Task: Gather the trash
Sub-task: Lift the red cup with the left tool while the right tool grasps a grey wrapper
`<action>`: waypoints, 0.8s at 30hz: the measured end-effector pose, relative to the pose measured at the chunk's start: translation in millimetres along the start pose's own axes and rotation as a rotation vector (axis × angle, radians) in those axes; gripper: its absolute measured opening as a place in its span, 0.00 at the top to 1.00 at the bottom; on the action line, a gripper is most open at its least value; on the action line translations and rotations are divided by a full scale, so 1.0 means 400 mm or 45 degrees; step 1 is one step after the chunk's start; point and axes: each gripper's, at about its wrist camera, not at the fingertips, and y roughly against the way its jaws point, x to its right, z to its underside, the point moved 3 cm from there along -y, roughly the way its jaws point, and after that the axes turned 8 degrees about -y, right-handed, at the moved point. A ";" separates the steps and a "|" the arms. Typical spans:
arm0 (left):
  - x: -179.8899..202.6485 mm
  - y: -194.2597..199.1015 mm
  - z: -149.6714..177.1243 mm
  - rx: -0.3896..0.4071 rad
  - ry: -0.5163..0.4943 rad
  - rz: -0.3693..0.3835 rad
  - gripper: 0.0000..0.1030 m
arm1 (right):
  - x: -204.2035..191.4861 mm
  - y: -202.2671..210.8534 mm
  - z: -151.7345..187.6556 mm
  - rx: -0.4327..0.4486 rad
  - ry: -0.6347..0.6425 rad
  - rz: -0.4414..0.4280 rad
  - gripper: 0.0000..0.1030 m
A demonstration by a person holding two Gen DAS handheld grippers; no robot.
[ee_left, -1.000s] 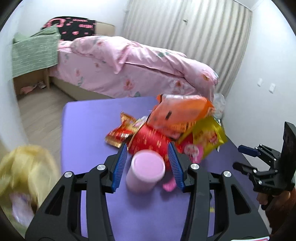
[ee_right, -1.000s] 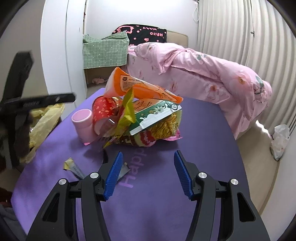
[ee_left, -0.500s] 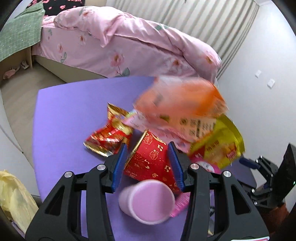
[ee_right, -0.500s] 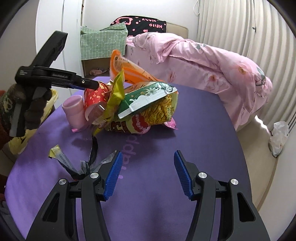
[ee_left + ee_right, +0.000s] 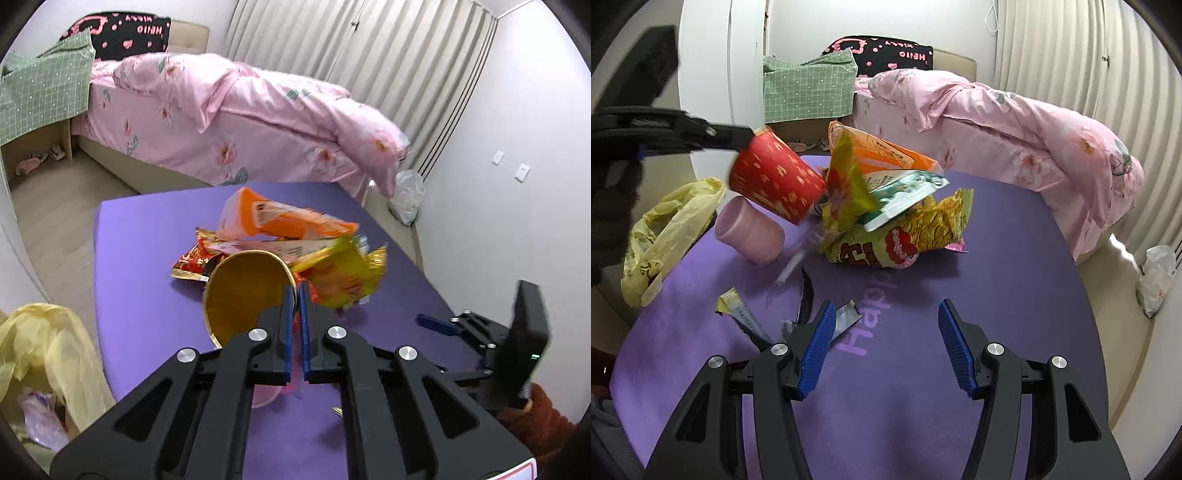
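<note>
My left gripper (image 5: 294, 295) is shut on the rim of a red paper cup (image 5: 247, 291) with a gold inside and holds it tilted above the purple table (image 5: 147, 236); the cup also shows in the right wrist view (image 5: 775, 184). A pile of snack bags lies behind it: an orange bag (image 5: 273, 221), a yellow bag (image 5: 343, 273), a noodle bag (image 5: 908, 236). A pink cup (image 5: 750, 229) lies on its side beside the pile. My right gripper (image 5: 884, 343) is open and empty above the table's near part.
A yellow plastic bag (image 5: 665, 229) hangs at the table's left edge. Torn wrapper scraps (image 5: 738, 310) lie near my right gripper's left finger. A pink bed (image 5: 236, 110) stands behind the table. A white bag (image 5: 1156, 273) lies on the floor.
My left gripper has shut on the red cup's rim and lifted it off the table. The pink cup now lies tipped over. The right gripper has barely moved.
</note>
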 end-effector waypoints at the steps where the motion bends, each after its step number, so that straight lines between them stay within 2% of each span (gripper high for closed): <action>1: 0.008 0.016 0.002 0.014 -0.003 0.001 0.97 | -0.002 0.001 0.004 -0.002 -0.001 -0.003 0.47; 6: 0.035 0.105 0.010 0.074 -0.020 -0.018 0.97 | -0.006 0.009 0.013 -0.004 -0.001 -0.009 0.47; 11: 0.055 0.161 0.031 0.080 -0.047 -0.040 0.97 | -0.006 0.016 0.013 -0.001 -0.007 -0.018 0.47; 18: 0.064 0.182 0.138 -0.004 -0.052 -0.057 0.97 | -0.023 0.038 0.019 0.014 -0.019 -0.047 0.47; 24: 0.031 0.156 0.248 -0.091 -0.010 -0.116 0.97 | -0.073 -0.007 0.045 -0.056 -0.042 -0.128 0.47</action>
